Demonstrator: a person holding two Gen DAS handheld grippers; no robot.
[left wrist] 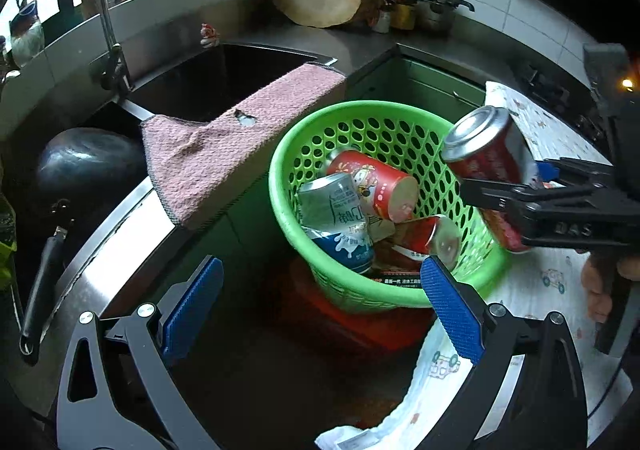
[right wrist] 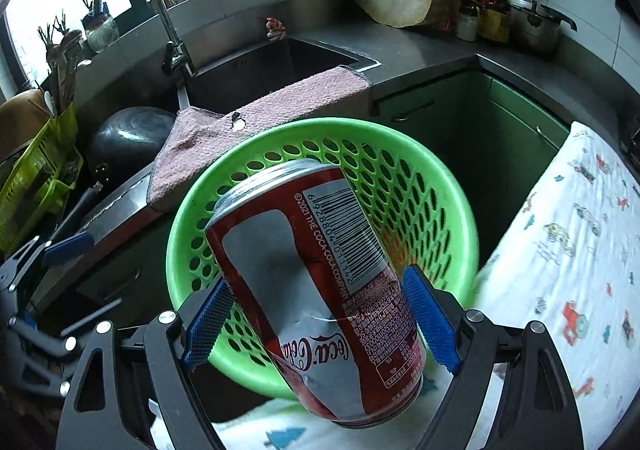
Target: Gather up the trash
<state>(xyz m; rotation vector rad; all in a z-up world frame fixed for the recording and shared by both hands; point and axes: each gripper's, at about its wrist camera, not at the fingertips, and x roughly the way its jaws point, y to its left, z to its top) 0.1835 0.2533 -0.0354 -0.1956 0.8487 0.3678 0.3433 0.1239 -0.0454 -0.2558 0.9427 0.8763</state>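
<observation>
So the right gripper [right wrist: 316, 324] has its blue pads clamped on the sides of a dented red Coke can [right wrist: 316, 290], tilted with the top leaning away, and it's hanging right over the green perforated basket [right wrist: 452, 217], near the rim on the side by the printed cloth [right wrist: 572, 250]. The left gripper [left wrist: 320, 306] is wide open with nothing between its fingers, hovering over the near edge of that same basket. Inside there's already a small pile: a red cartoon can [left wrist: 376, 185] lying on its side, a silver-blue milk can [left wrist: 336, 209] and another red can [left wrist: 436, 238] wedged at the bottom. The basket sits on something red down in front of the counter. A pink towel [left wrist: 240, 137] hangs over the sink edge [left wrist: 280, 49] just beside it, and a dark wok [left wrist: 88, 161] sits further left.
</observation>
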